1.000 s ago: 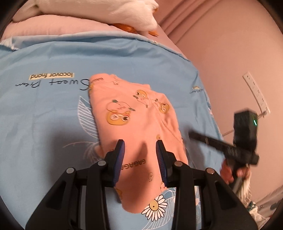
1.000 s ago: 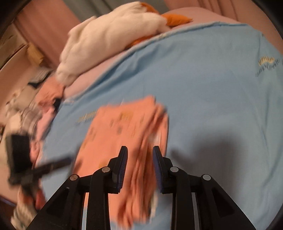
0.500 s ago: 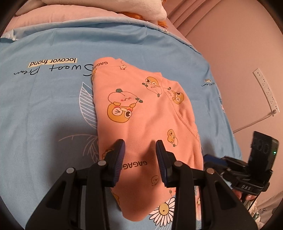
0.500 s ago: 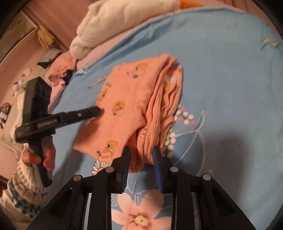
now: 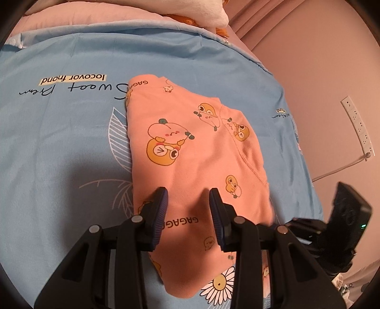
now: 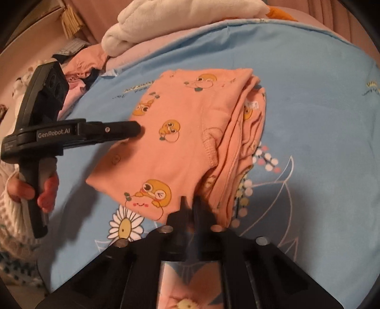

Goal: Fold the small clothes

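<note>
Pinched tight on the near edge of the folded orange garment (image 6: 190, 133), the right gripper (image 6: 189, 209) gripped its layered corner, fingers almost meeting. Over the garment's opposite side, the left gripper (image 5: 187, 206) hovered with fingers spread, nothing between them; in the right wrist view its tip (image 6: 133, 128) sat at the garment's edge. That garment, printed with cartoon ducks, lay at the middle of a blue bedsheet (image 5: 59, 147). Beyond the garment, a white plush blanket (image 6: 180, 16) was heaped.

Bed w/ blue printed sheet (image 5: 71, 142); folded orange garment (image 5: 190, 152) lies flat mid-sheet. White plush blanket (image 6: 180, 19) on pink bedding at far end.
</note>
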Demonstrator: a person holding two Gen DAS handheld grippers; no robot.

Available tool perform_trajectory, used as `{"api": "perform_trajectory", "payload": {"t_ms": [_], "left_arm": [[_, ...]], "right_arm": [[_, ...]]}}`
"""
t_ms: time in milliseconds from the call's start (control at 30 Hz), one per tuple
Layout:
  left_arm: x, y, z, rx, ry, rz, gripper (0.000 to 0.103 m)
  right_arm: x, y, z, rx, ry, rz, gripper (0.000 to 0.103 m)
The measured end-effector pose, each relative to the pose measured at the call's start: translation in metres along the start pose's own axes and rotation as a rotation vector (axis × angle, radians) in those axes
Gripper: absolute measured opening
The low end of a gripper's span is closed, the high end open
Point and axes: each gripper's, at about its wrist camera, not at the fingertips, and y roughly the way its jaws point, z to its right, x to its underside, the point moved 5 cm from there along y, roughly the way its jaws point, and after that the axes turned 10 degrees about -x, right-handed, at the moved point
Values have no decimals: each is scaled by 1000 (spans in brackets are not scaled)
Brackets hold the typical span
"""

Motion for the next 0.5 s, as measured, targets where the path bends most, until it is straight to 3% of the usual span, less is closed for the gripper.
{"api": "perform_trajectory", "payload": {"t_ms": [133,233,300,400,500], "left_arm": [[1,1,2,-6,14,1,35],[2,4,1,-8,14,-5,35],[3,1,0,-17,19,-4,35],[6,-12,2,-62,75,24,35],[11,-22,7,-61,124,49,35]], "right_arm": [[-11,-30,-1,40,-30,72,3],[-5,-23,5,85,-28,11,3],[4,-5,21,185,-2,-47,4],[4,-6,15,120,10,-52,4],[-7,-21,-2,118,-45,20,4]]}}
